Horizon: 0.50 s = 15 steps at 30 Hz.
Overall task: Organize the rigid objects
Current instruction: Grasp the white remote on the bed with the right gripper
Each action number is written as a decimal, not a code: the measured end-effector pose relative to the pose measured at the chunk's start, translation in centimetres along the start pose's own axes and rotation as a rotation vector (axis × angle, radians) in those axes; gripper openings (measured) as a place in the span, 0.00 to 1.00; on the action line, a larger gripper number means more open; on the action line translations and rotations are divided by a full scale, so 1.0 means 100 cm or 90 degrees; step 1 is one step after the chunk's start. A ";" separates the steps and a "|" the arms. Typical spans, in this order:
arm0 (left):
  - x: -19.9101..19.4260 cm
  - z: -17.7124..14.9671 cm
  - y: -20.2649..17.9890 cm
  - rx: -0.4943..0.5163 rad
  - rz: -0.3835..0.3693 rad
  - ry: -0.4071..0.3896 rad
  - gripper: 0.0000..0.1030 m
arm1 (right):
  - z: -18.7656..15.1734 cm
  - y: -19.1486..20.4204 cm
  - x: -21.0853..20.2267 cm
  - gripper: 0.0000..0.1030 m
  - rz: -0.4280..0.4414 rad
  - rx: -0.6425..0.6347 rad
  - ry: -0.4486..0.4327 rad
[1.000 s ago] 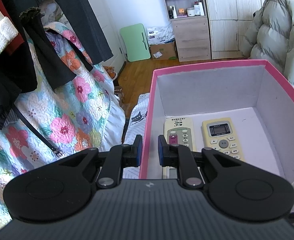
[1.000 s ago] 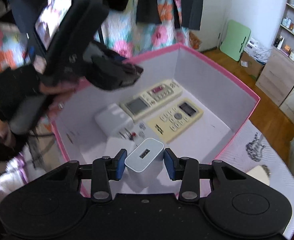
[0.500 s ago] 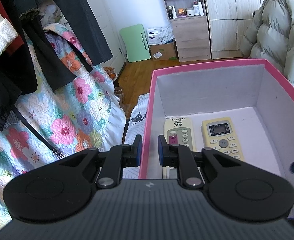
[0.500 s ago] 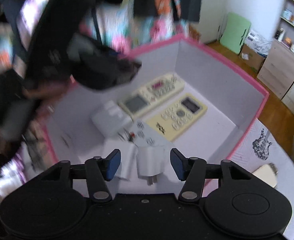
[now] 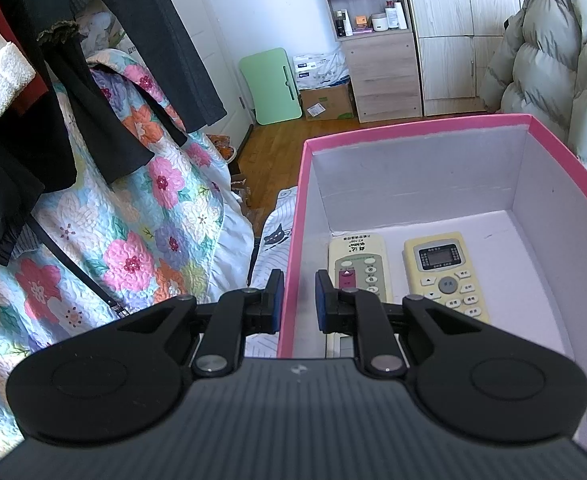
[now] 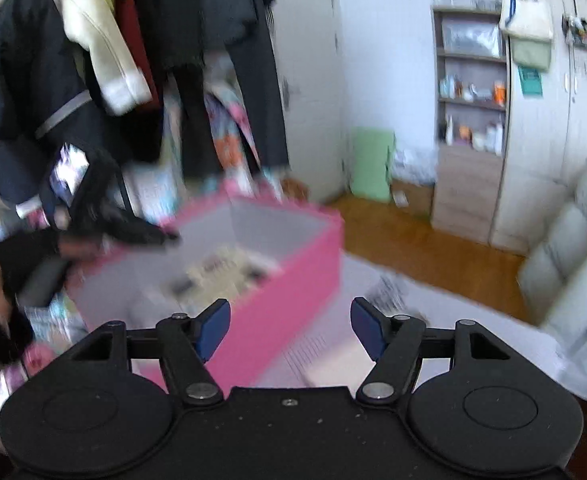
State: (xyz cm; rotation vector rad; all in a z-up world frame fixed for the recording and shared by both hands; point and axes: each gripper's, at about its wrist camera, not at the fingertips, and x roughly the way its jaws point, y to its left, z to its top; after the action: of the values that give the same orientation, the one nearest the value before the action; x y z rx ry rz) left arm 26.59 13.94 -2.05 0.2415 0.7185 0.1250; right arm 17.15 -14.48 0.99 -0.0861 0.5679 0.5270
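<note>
Gripping the pink box (image 5: 293,240) by its near wall, the left gripper (image 5: 296,297) steadies it, two remotes (image 5: 445,276) lying lengthwise inside. Right gripper (image 6: 289,326), jaws just opened and empty, hovers outside, box down-left of it, over the bed sheet (image 6: 433,312).

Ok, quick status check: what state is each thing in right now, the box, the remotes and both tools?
Pink box: open-topped, upright, its left wall clamped by the left tool.
White remote: flat on the box floor, buttons up.
Yellow remote: flat beside it, apart, screen up.
Left tool: shut on the box wall.
Right tool: open, nothing between its fingers; its jaws have just been opening.
</note>
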 end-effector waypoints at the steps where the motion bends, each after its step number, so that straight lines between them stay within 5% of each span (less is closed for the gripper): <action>1: 0.000 0.000 0.000 0.001 0.001 0.000 0.14 | -0.002 -0.003 -0.002 0.70 0.003 -0.005 0.012; 7: 0.001 0.001 0.000 0.008 0.004 0.006 0.14 | -0.022 -0.015 -0.012 0.73 -0.017 -0.045 0.045; 13: 0.001 0.000 -0.002 0.019 0.006 0.008 0.15 | -0.045 -0.035 0.025 0.72 -0.059 -0.163 0.145; 15: 0.001 0.000 -0.002 0.019 0.006 0.007 0.15 | -0.045 -0.041 0.043 0.72 -0.037 -0.191 0.186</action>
State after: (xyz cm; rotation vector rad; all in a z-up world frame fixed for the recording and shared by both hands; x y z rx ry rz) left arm 26.68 13.76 -2.19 0.2736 0.7308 0.1253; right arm 20.12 -17.07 -5.35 -0.4698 0.7651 0.5447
